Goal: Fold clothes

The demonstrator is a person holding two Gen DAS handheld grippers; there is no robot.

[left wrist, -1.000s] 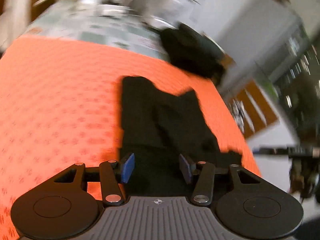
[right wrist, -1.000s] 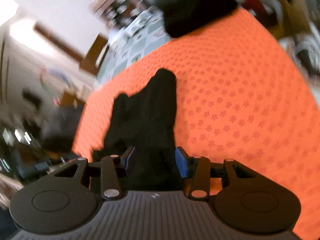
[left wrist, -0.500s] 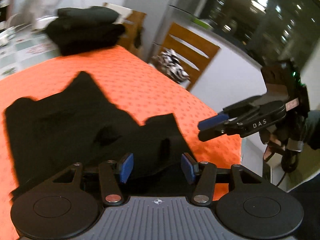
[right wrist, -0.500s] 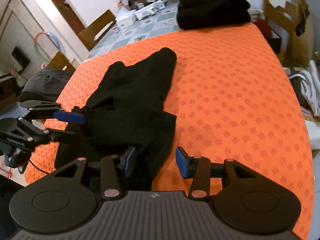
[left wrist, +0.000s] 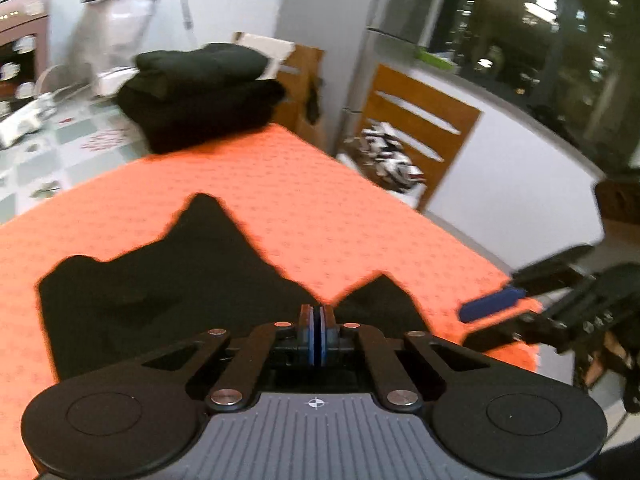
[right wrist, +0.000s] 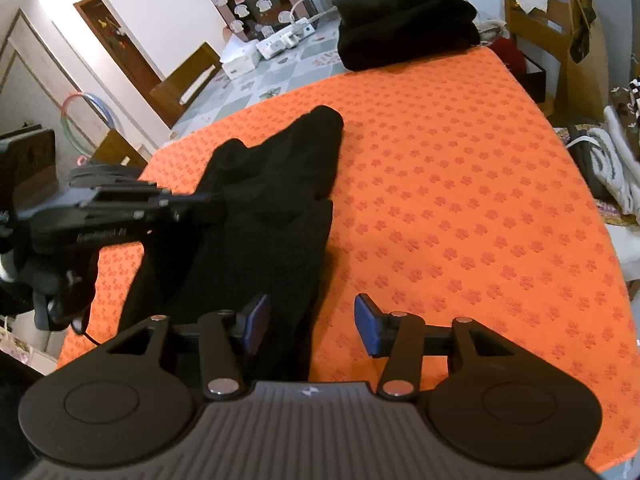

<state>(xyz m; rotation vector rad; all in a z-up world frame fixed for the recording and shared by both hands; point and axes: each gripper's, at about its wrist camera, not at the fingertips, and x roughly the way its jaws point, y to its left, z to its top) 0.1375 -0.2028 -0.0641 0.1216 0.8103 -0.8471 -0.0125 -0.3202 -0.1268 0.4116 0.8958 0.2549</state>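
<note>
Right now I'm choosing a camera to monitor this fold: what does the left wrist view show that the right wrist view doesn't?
Left wrist only: the left gripper, jaws closing and nearly together, plus a dark window.
Right wrist only: the right gripper, jaws opening with nothing pressed between them, a power strip and a hula hoop.
Both: the black garment on the orange cloth, and the folded black stack.

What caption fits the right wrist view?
Open right gripper hovering over the crumpled black garment on the orange patterned tablecloth.

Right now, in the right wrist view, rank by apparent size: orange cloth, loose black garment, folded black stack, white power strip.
1. orange cloth
2. loose black garment
3. folded black stack, though it lies farther off, so its true size against the garment is unsure
4. white power strip
</note>
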